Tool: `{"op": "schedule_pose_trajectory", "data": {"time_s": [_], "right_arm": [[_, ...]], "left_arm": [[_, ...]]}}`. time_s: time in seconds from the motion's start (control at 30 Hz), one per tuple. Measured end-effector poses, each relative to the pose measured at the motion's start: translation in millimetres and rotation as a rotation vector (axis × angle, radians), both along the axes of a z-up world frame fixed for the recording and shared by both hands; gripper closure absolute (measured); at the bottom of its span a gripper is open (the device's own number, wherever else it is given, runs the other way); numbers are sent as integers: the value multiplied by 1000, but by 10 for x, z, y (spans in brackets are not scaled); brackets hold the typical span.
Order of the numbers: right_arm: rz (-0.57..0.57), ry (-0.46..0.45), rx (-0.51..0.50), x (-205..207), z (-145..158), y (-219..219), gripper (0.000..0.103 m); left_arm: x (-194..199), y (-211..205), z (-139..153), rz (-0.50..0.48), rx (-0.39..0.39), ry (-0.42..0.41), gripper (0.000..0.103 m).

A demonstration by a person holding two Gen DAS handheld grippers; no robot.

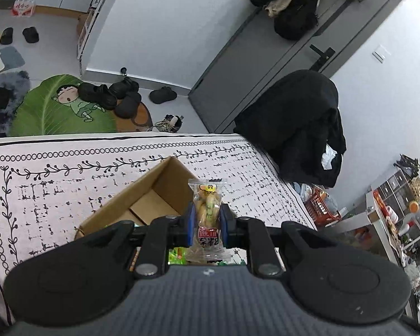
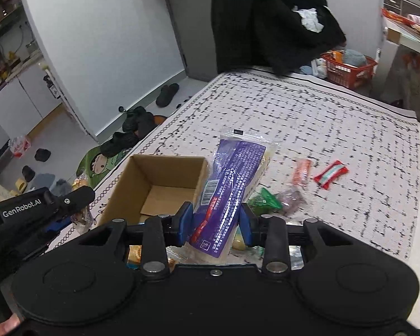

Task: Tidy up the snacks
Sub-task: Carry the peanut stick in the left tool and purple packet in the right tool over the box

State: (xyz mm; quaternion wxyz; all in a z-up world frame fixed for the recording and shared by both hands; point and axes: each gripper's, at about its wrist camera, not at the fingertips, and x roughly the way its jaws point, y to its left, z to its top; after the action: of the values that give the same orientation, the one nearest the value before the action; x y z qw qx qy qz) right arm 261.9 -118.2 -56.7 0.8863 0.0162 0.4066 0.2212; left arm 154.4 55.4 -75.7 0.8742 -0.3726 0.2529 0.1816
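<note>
Left tool (image 2: 67, 218) — "GenRobot.AI"; purple packet (image 2: 229, 193) clamped.

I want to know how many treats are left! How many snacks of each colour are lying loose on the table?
Orange snack: 1
Red snack: 1
Green snack: 1
Brownish snack: 1
Total: 4 in clear view; more are hidden under the hand-held gripper.

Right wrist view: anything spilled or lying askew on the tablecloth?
Yes. Loose snacks lie scattered at odd angles right of the open cardboard box: an orange packet, a red-and-white packet and a green packet.
</note>
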Motion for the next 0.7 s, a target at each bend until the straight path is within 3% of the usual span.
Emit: {"op": "schedule_pose_trajectory", "data": {"time_s": [0.7], "right_arm": [[64,50,-23,108,-428,614,68]], "left_arm": [[122,428,-544,4,-112,58,86]]}}
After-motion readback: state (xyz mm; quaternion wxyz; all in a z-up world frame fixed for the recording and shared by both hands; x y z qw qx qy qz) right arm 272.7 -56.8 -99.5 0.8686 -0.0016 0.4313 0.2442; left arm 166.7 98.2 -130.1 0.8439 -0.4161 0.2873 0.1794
